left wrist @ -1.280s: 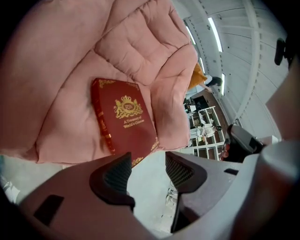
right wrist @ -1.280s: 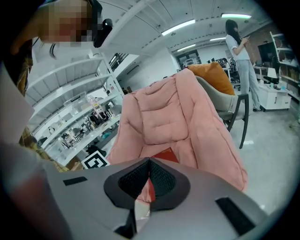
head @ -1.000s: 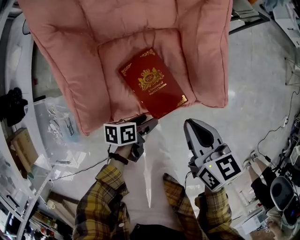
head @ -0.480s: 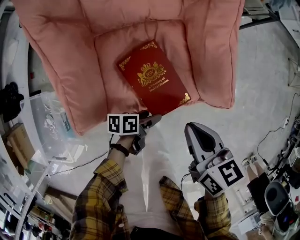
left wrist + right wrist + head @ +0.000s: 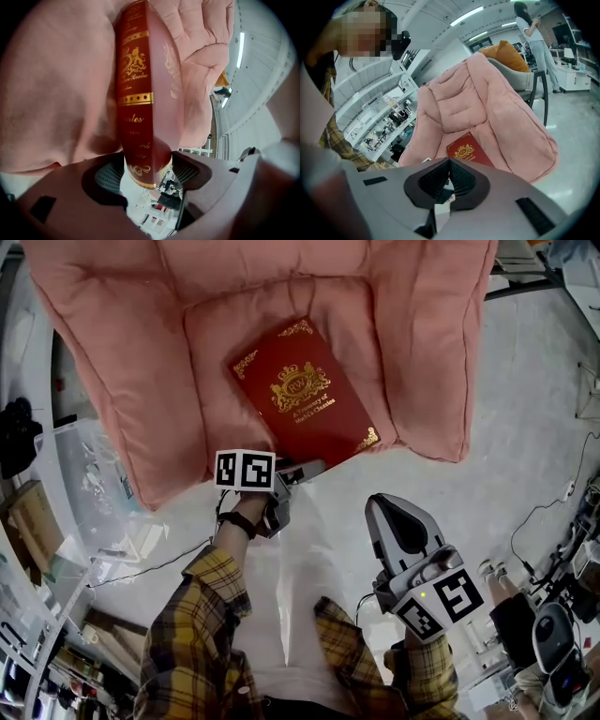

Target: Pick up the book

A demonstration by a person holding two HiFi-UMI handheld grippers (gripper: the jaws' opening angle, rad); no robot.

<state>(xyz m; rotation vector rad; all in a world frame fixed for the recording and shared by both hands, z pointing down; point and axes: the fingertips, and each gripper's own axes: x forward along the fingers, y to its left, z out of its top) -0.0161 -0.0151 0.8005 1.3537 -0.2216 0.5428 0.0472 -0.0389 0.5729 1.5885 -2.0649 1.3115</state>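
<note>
Dark red, gold-embossed hardcover book (image 5: 302, 395) laid flat on pink cushioned armchair (image 5: 122, 381). Left gripper (image 5: 309, 469) jaws spread wide, book end set between, unclamped. Right gripper (image 5: 392, 510) jaws closed, empty.

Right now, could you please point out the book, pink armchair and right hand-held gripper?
book (image 5: 305, 395): head view, cover middle.
pink armchair (image 5: 122, 381): head view, padded armrest.
right hand-held gripper (image 5: 394, 507): head view, jaw tips.

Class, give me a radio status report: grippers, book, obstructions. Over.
Left gripper open, book near end between its jaws. Right gripper shut, empty, clear of book. Book lying on pink armchair seat. Nothing in the way.
</note>
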